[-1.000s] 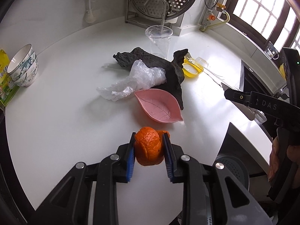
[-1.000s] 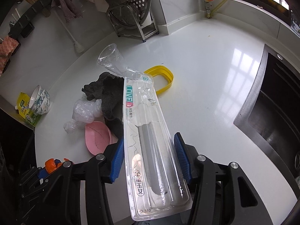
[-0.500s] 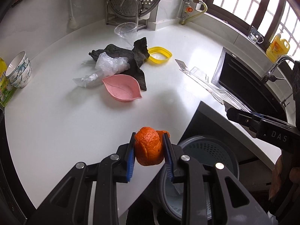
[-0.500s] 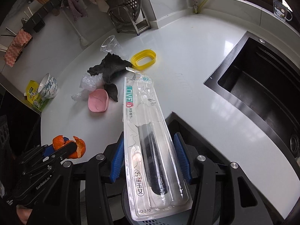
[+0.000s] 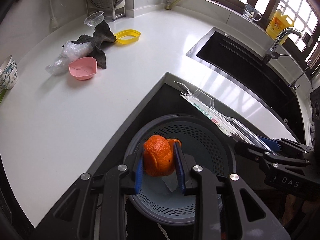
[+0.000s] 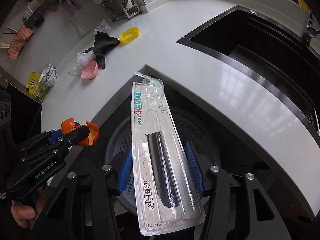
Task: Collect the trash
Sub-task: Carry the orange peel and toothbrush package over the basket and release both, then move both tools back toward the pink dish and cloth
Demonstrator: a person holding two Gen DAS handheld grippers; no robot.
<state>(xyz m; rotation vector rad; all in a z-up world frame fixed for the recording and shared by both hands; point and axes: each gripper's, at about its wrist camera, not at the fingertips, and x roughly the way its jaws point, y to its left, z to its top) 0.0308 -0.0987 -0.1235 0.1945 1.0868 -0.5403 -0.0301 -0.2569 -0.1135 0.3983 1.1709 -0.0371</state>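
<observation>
My left gripper (image 5: 159,165) is shut on an orange peel (image 5: 158,158) and holds it over the grey perforated trash bin (image 5: 220,140) below the counter edge. My right gripper (image 6: 160,170) is shut on a clear plastic toothbrush package (image 6: 158,140), also above the bin (image 6: 120,140). In the right wrist view the left gripper (image 6: 80,134) with the peel (image 6: 94,132) is at the left. In the left wrist view the package (image 5: 216,116) sticks out over the bin's right rim. On the counter lie a crumpled clear bag (image 5: 70,54) and a clear plastic cup (image 5: 94,19).
White counter (image 5: 60,110) with a pink leaf dish (image 5: 83,68), a dark cloth (image 5: 100,40), a yellow ring-shaped lid (image 5: 128,37) and stacked bowls (image 5: 8,72) at the left. A black sink (image 5: 240,60) with a faucet (image 5: 280,42) is at the right. A steamer rack (image 5: 108,2) stands at the back.
Both grippers have pulled back from the counter and now hang over the trash bin. Each keeps its hold, the left on the peel and the right on the package.
</observation>
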